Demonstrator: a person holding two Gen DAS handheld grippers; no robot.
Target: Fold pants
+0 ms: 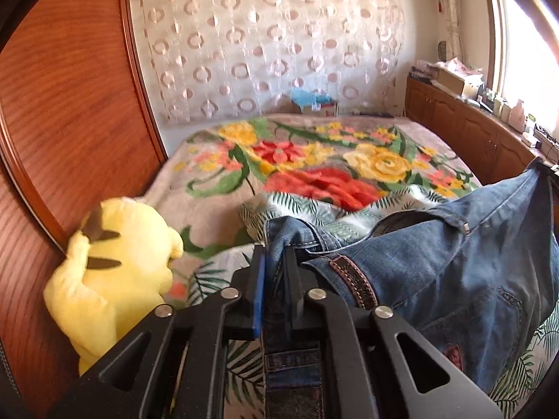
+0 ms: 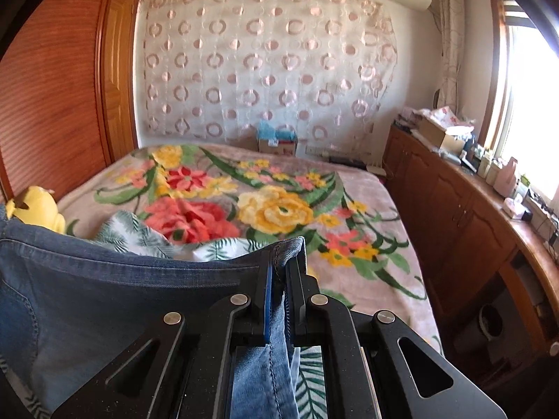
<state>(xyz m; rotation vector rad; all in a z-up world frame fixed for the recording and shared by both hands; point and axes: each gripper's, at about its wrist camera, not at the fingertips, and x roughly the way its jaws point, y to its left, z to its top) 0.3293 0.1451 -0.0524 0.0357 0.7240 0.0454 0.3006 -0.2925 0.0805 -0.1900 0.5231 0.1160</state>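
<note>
The pants are blue jeans (image 1: 436, 272) with a brown leather waist patch, held up above the bed between both grippers. My left gripper (image 1: 276, 255) is shut on one end of the waistband. The denim stretches to the right, where its far corner reaches my right gripper at the frame edge. In the right wrist view my right gripper (image 2: 279, 262) is shut on the other waistband corner, and the jeans (image 2: 104, 296) hang off to the left. Denim also hangs down between both pairs of fingers.
The bed carries a floral blanket (image 1: 314, 160) and a leaf-print sheet (image 1: 290, 209) under the jeans. A yellow plush toy (image 1: 115, 279) lies at the left by the wooden wardrobe (image 1: 70, 104). A wooden cabinet (image 2: 454, 216) with clutter runs along the right under the window.
</note>
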